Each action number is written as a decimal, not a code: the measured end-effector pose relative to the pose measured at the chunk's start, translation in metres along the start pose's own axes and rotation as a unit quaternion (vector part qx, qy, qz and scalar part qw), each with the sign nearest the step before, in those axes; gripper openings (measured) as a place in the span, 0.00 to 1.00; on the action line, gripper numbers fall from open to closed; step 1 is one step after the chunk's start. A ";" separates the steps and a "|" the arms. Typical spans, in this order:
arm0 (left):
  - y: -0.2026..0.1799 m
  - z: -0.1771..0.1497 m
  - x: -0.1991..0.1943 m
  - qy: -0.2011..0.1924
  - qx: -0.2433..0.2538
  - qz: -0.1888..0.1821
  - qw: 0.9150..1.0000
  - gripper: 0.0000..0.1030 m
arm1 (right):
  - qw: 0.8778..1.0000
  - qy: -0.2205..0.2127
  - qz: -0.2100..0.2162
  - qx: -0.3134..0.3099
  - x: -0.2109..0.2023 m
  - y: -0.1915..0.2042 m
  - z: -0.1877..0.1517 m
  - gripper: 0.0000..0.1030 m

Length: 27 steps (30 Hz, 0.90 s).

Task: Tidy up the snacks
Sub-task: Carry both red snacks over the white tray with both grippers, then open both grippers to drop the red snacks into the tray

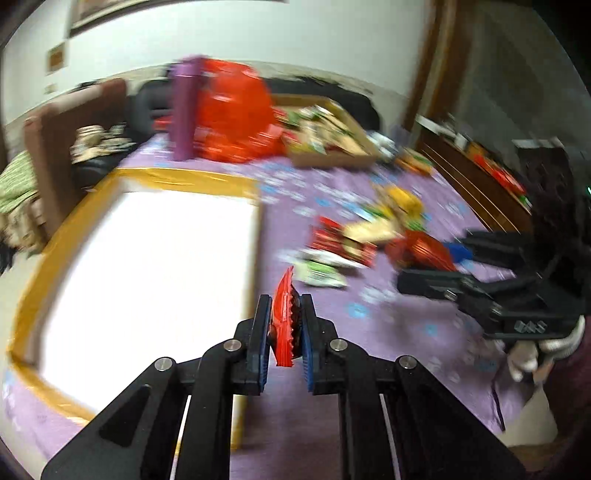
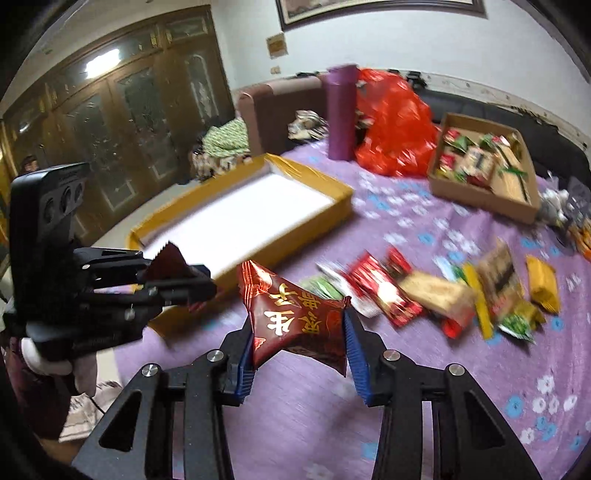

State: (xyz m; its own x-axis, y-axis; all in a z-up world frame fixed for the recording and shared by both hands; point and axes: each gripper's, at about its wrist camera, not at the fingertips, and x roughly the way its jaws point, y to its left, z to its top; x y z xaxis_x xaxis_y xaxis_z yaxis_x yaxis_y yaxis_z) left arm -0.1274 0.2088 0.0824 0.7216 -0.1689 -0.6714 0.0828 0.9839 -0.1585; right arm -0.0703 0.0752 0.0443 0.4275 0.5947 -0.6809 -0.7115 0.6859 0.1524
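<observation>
Only my right view shows gold characters on the dark-red snack packet (image 2: 299, 325) that my right tongs (image 2: 299, 332) pinch. My left tongs (image 1: 284, 332) squeeze a thin red wrapper (image 1: 282, 321) edge-on.

A purple cylinder (image 2: 341, 112) stands upright at the far side of the desk, on a purple cloth with a flower print (image 2: 461, 398). A crumpled red plastic bag (image 2: 397, 125) sits just beside the cylinder. Behind them is a brown armchair (image 2: 273, 107) with a green patterned fabric (image 2: 225, 138) next to it. A dark wooden cabinet with glass doors (image 2: 122, 110) fills the left wall. A framed picture (image 2: 376, 9) hangs above.
</observation>
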 end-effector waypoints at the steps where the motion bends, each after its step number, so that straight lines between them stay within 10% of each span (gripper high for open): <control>1: 0.012 0.001 -0.003 -0.004 -0.013 0.013 1.000 0.12 | 1.000 -0.001 0.009 -0.002 0.004 0.007 0.006 0.42; 10: 0.113 -0.014 -0.001 0.012 -0.139 0.116 0.983 0.12 | 0.996 0.024 0.085 0.005 0.071 0.073 0.047 0.41; 27: 0.145 -0.042 -0.058 -0.058 -0.219 0.105 0.968 0.33 | 0.987 0.119 0.064 -0.083 0.162 0.158 0.022 0.45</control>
State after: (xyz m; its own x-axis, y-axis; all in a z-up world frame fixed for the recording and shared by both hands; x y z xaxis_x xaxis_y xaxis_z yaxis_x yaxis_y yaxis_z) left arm -0.1861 0.3587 0.0687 0.7654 0.0652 -0.6403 -0.3550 0.8726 -0.3354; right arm -0.1009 0.2888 -0.0264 0.1991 0.5432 -0.8157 -0.8413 0.5215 0.1420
